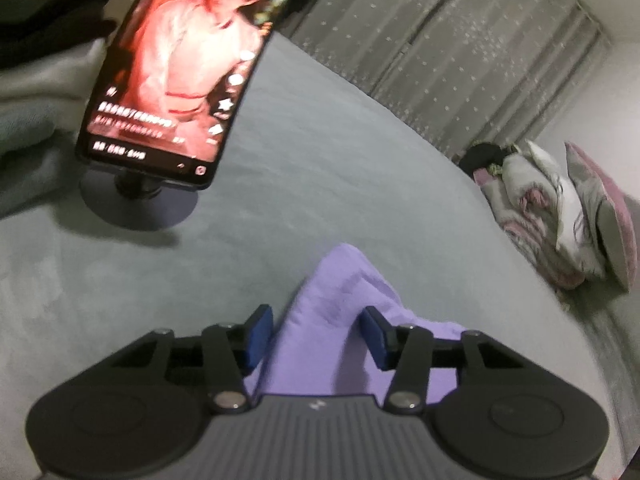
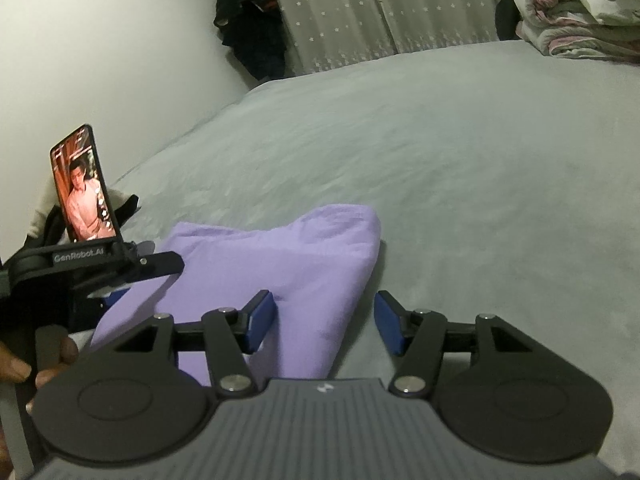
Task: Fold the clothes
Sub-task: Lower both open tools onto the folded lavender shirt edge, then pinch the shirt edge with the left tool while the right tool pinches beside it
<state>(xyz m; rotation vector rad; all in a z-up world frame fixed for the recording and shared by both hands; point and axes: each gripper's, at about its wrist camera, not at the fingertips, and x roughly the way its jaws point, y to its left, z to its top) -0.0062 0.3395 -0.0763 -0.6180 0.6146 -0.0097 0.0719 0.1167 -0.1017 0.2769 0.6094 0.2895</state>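
The lilac garment [image 2: 276, 272] lies between both spread tongs, left [image 1: 316, 336] and right [image 2: 325, 322], long axis running far-right, unpinched.

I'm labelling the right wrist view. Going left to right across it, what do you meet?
Phone → left claw → purple cloth → right claw → folded quilt at the far right.

Grey bed [image 2: 460, 152], folded purple garment [image 2: 288, 264], phone stand [image 1: 138, 204], bedding pile [image 1: 560, 216] lying on it
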